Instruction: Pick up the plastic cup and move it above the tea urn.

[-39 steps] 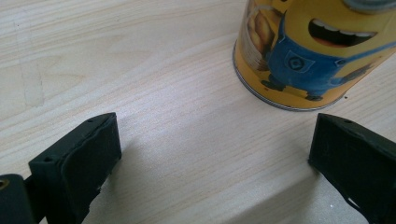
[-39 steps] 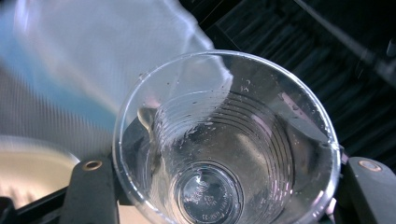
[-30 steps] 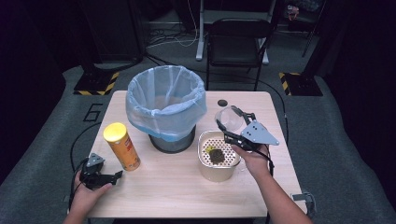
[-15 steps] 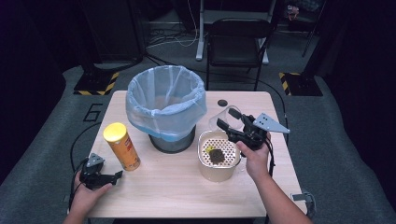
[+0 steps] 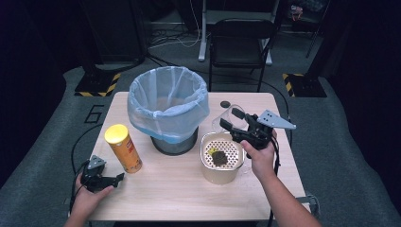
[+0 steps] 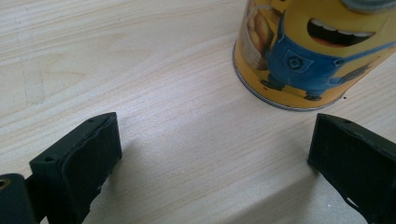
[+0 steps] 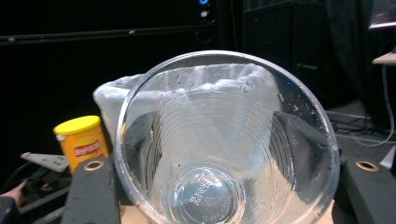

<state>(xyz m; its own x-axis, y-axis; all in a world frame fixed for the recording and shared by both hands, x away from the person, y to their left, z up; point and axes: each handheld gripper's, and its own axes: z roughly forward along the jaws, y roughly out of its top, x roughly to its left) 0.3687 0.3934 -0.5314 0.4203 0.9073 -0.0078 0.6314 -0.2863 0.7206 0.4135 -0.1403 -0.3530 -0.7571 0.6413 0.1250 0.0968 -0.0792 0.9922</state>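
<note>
My right gripper [image 5: 230,118] is shut on a clear plastic cup [image 5: 217,120] and holds it on its side above the table. The cup's mouth faces the bin [image 5: 142,90]. Looking along the right gripper's jaws, the cup [image 7: 224,149] looks empty, with drops on its wall. Just below and in front of it stands a beige pot [image 5: 220,176] with a perforated insert that holds a dark lump [image 5: 220,157]. My left gripper [image 5: 118,178] rests open at the table's near left corner. Its jaws [image 6: 215,154] stand wide apart on the bare wood in front of a yellow cartoon can [image 6: 308,51].
The bin lined with a pale blue bag stands mid-table, with the yellow can [image 5: 124,149] to its left. A small black disc [image 5: 225,104] lies near the far edge. A black chair [image 5: 241,38] stands behind the table.
My right gripper has turned and lifted slightly with the cup, and its grey plate has swung up and to the right. The left hand has stayed still.
</note>
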